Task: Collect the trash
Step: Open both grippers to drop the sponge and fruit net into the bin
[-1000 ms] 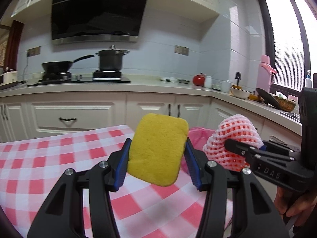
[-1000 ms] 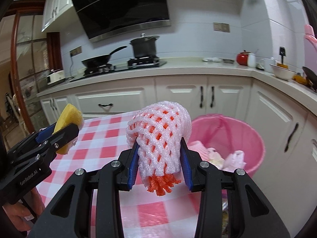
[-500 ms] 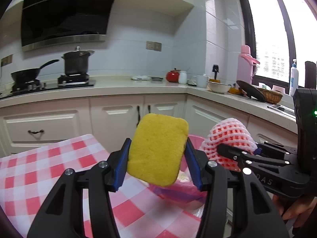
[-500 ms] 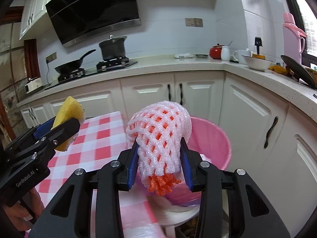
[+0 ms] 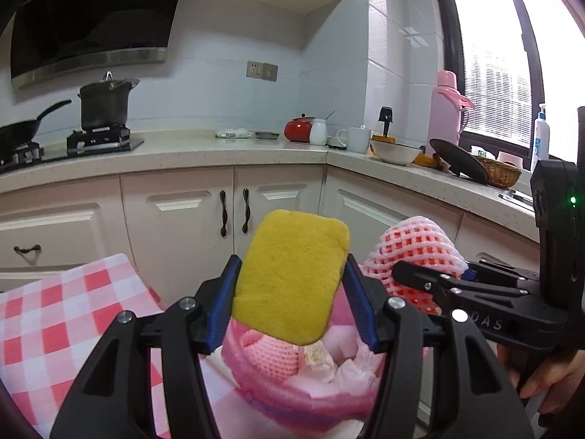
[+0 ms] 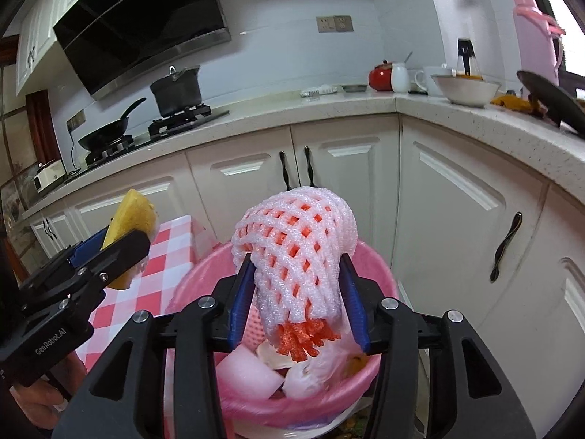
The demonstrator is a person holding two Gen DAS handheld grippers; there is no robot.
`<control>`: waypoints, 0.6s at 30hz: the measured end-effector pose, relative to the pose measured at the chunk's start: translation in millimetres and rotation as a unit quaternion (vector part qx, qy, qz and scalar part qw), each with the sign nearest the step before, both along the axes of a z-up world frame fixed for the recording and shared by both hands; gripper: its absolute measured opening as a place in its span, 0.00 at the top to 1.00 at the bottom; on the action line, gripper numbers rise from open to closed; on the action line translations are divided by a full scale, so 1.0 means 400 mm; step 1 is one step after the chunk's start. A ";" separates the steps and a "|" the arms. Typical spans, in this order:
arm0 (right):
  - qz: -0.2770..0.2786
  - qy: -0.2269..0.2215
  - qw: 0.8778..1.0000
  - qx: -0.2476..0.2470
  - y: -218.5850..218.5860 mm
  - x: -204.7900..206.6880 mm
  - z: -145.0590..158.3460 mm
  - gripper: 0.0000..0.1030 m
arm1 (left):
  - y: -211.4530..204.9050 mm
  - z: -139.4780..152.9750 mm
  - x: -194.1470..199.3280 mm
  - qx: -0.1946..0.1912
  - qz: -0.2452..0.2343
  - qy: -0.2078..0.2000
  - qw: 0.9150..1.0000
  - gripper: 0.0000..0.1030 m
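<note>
My left gripper (image 5: 290, 278) holds a yellow sponge (image 5: 292, 274) upright between its blue pads; its jaws are opening slightly, with both pads still against the sponge. My right gripper (image 6: 296, 281) grips a pink foam fruit net (image 6: 296, 252) with an orange net poking out below; its jaws are opening while the net stays between the pads. Both hang side by side over a pink trash bin (image 6: 190, 281), which holds foam pieces and crumpled paper. The sponge (image 6: 128, 219) also shows in the right wrist view, and the net (image 5: 413, 245) in the left wrist view.
A table with a red-checked cloth (image 5: 55, 311) lies to the left of the bin (image 5: 256, 384). White cabinets (image 6: 457, 201) run around the corner behind it. The counter carries a stove with a pot (image 5: 104, 104), a bowl (image 5: 395, 152) and a pink flask (image 5: 446, 109).
Both grippers have moved right, off the checked table to above the pink bin, carrying the sponge and the foam net. The bin's contents now show below the fingers.
</note>
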State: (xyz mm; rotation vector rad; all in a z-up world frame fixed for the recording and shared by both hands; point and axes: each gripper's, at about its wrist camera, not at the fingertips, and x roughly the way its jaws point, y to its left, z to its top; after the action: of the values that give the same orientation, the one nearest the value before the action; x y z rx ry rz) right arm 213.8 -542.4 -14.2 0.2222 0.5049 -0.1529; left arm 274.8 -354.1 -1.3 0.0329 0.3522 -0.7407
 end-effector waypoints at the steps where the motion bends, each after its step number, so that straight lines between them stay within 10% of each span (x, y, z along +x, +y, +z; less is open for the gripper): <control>1: 0.005 0.004 1.000 0.005 -0.016 0.016 -0.008 0.52 | -0.005 -0.005 0.010 -0.002 0.000 0.005 1.000 0.47; 18: 0.020 -0.001 1.000 0.018 -0.049 0.065 -0.005 0.35 | 0.047 -0.061 0.082 -0.007 0.047 0.031 0.998 0.17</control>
State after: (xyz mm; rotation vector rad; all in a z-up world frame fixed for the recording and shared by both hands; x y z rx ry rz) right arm 239.9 -562.0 -16.3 0.2466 0.5095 -0.1044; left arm 307.6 -335.3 -25.6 -0.0192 0.4049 -0.6523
